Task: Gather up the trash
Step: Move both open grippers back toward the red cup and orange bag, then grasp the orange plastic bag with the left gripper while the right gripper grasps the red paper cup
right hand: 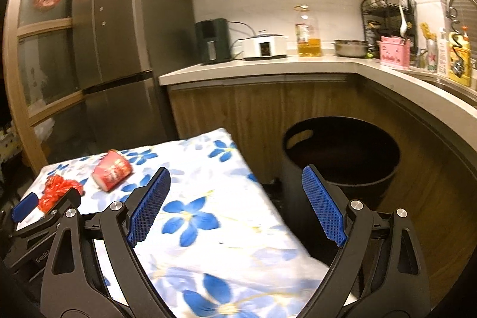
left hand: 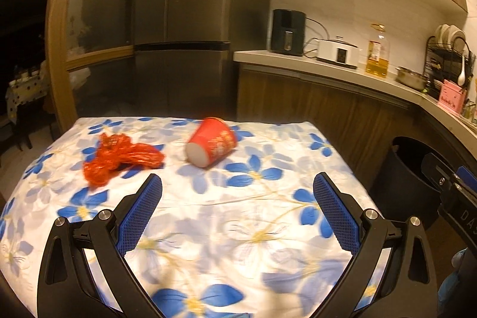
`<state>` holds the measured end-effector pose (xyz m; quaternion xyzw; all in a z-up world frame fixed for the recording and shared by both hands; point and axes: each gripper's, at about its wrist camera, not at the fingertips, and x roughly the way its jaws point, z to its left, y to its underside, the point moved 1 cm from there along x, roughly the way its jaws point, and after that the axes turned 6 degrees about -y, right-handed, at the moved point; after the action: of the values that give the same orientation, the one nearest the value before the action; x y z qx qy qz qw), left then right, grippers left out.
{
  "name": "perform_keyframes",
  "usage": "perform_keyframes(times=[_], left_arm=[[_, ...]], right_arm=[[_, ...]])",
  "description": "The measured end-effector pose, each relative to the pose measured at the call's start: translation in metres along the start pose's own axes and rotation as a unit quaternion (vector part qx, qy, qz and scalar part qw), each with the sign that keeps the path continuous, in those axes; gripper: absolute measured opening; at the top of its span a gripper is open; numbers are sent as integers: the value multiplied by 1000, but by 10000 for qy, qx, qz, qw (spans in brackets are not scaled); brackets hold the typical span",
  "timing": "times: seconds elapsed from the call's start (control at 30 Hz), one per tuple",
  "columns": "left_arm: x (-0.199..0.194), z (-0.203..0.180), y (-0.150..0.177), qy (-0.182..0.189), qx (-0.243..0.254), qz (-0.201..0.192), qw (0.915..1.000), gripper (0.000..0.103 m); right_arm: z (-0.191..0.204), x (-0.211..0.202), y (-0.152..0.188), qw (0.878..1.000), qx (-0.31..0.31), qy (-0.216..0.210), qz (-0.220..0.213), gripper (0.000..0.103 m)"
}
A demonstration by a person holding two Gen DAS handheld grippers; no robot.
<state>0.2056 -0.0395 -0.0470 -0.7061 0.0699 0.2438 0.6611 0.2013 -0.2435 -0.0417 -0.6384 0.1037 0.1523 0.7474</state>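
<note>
Both the left gripper (left hand: 237, 189) and right gripper (right hand: 235, 184) hover with fingers spread, holding nothing; the red cup (left hand: 211, 141) lies tipped beside the crumpled red bag (left hand: 119, 158) on the flowered worktop (left hand: 238, 228), black bin (right hand: 342, 151) alongside

Table: floral cloth (left hand: 208, 228)
Far wall: fridge (right hand: 125, 49)
Counter (right hand: 268, 66): black appliance (right hand: 213, 40), white cooker (right hand: 263, 45), oil bottle (right hand: 308, 33), steel bowl (right hand: 350, 48), pink box (right hand: 392, 51), dish rack (right hand: 384, 17)
Right end: faucet (right hand: 457, 2)
</note>
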Motion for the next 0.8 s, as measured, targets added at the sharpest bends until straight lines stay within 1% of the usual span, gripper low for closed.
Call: perform_keyframes(times=[0.4,0.53,0.67,0.8], left_arm=[[10,71,6,-615,-353,41,9975,97],[18,95,8,-862,-481,83,9951,97],[26,119,7,-1029,-647,117,9925,97],[34,139,3,-1157,-756,65,9904,97]], right_arm=[[76,30,15,9982,-222,-533,179,89],[100,43,21,9967,-292,-709,261,89],[127,59,23,9948,-397,-889,311,89],[152,76,24,9937,-426,-992,311,89]])
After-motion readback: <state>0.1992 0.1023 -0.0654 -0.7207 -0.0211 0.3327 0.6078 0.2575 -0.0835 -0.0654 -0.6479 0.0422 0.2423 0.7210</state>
